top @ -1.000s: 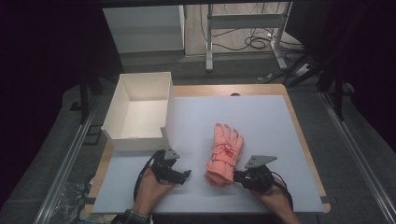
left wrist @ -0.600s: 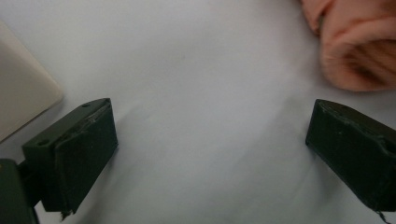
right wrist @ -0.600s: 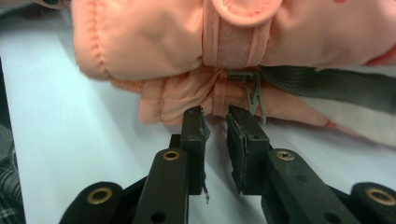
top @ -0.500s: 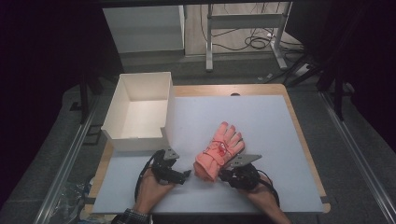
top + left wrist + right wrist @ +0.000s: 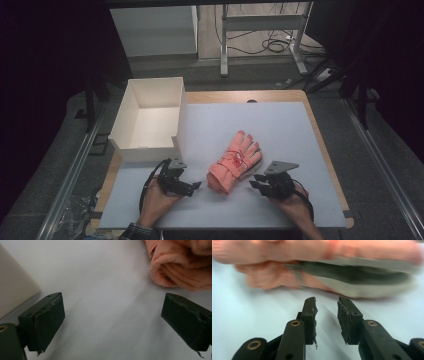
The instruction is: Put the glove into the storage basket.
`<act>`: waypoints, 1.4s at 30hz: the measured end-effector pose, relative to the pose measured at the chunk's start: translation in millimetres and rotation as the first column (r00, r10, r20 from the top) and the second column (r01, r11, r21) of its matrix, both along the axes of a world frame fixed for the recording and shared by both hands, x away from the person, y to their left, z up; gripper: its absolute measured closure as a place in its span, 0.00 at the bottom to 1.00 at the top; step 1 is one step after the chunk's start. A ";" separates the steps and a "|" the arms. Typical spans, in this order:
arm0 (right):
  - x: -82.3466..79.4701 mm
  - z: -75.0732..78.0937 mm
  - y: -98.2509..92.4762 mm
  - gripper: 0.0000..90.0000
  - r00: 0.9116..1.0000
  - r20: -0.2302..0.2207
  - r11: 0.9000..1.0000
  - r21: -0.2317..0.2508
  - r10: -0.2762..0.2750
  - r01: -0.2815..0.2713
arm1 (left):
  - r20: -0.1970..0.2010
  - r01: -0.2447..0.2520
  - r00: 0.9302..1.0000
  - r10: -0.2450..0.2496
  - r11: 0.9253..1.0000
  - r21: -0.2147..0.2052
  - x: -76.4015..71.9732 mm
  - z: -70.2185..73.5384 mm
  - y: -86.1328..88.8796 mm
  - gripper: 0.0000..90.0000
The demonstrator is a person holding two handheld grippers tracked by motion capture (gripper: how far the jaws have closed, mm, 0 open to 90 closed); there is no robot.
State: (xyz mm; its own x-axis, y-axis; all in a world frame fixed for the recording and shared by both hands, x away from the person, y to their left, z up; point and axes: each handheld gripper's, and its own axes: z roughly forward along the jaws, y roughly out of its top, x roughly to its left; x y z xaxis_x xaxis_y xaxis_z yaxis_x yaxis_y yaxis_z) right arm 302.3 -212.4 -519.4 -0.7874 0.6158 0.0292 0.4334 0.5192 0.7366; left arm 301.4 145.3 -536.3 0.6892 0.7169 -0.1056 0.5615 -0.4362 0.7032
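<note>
Wide-open left claw [image 5: 112,325] over white table [image 5: 100,277], glove [image 5: 182,265] beyond.

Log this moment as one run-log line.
left gripper: open, empty, beside glove cuff | right gripper: jaws just opening, nothing between them | pink gloves: bundled on white mat | white box: empty

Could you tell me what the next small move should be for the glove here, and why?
Probably slide the left gripper toward the pink glove and close on its cuff: its jaws stand wide with the cuff just beyond them, while the right gripper, jaws just opening, holds nothing.
</note>
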 end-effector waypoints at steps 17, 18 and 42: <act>28.7 1.7 -65.7 0.53 0.969 0.070 0.971 -0.031 -0.235 0.238 | -0.003 0.065 0.998 -0.065 0.998 0.016 10.2 59.0 -20.6 0.03; 29.5 1.2 -66.8 0.51 0.969 0.072 0.970 -0.034 -0.238 0.241 | -0.011 0.068 0.998 -0.068 0.998 0.006 11.7 62.2 -23.8 0.03; 39.3 -9.3 -77.6 0.31 0.959 0.053 0.958 -0.049 -0.279 0.282 | -0.045 0.134 0.991 -0.130 0.986 0.104 27.3 66.8 -123.1 0.00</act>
State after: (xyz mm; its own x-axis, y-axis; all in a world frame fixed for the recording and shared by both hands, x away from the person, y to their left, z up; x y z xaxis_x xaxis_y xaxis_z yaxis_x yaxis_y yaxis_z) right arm 341.6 -290.0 -528.8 -0.5823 0.8118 -0.0425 0.5344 0.4217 0.7325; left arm 328.7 22.2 -469.4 0.7754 0.6285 -0.0616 0.5195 -0.5792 0.6282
